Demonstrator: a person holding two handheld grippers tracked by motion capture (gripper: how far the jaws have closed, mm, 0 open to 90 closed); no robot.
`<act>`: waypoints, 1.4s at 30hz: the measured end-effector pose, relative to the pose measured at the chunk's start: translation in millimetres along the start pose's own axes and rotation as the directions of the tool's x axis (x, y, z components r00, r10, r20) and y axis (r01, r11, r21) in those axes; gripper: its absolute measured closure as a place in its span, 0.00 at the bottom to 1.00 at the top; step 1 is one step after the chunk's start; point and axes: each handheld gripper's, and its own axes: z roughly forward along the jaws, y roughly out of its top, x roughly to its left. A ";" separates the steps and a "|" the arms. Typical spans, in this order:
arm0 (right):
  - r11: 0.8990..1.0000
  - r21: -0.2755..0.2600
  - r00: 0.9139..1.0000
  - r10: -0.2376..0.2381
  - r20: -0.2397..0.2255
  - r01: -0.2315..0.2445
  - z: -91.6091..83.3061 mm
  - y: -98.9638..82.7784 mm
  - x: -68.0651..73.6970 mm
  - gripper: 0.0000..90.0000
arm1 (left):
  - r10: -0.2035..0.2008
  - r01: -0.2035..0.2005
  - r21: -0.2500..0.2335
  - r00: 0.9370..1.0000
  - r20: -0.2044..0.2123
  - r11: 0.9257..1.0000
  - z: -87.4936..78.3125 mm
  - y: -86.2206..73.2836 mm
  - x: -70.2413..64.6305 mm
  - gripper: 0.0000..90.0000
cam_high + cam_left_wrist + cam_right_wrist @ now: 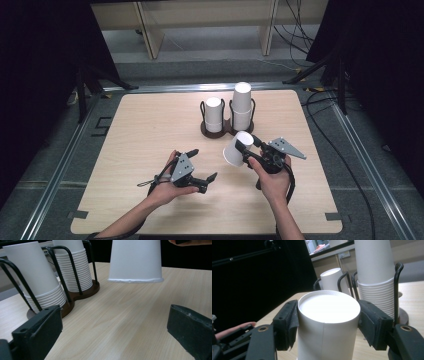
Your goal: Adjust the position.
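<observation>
Currently, left gripper [205,170] low over the table [150,130], jaws spread wide and empty, right gripper [248,148] clamped on an upturned white paper cup [237,148], held clear of the tabletop, just before the cup holder [227,129] with its two stacks.

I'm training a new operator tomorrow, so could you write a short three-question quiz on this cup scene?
1. True or false: the right gripper grips a white paper cup held above the light wooden table.
2. Are the left gripper's jaws open or shut?
3. The dark brown two-slot cup holder carries two stacks of white cups. Which is taller: A) left stack B) right stack?

Key: 1 true; 2 open, nothing between them; 3 B.
</observation>
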 end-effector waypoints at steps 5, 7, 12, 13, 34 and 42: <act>0.999 0.018 0.999 0.044 -0.015 -0.044 4.3 -2.7 -1.3 0.40 | 0.005 -0.005 -0.023 1.000 0.010 1.000 5.9 3.9 -1.8 0.00; 0.997 0.018 0.997 0.072 -0.019 -0.072 6.1 -3.3 -3.8 0.40 | 0.009 -0.009 -0.026 1.000 0.011 1.000 6.9 5.6 -2.8 0.00; 0.987 0.010 0.987 0.160 -0.006 -0.160 6.5 -4.4 -7.4 0.40 | 0.018 -0.018 -0.019 1.000 0.018 1.000 11.7 6.9 -5.3 0.00; 0.989 0.002 0.989 0.149 0.003 -0.149 6.8 -5.0 -9.9 0.40 | 0.018 -0.017 -0.031 1.000 0.022 0.999 13.6 6.4 -5.9 0.00; 0.934 -0.026 0.934 0.357 0.006 -0.357 9.5 -7.7 -30.2 0.40 | 0.049 -0.046 -0.074 0.998 0.045 0.996 35.6 13.3 -8.4 0.00; 0.926 -0.044 0.927 0.376 -0.005 -0.376 11.7 -8.0 -38.1 0.40 | 0.060 -0.056 -0.088 0.997 0.039 0.995 37.8 13.9 -7.0 0.00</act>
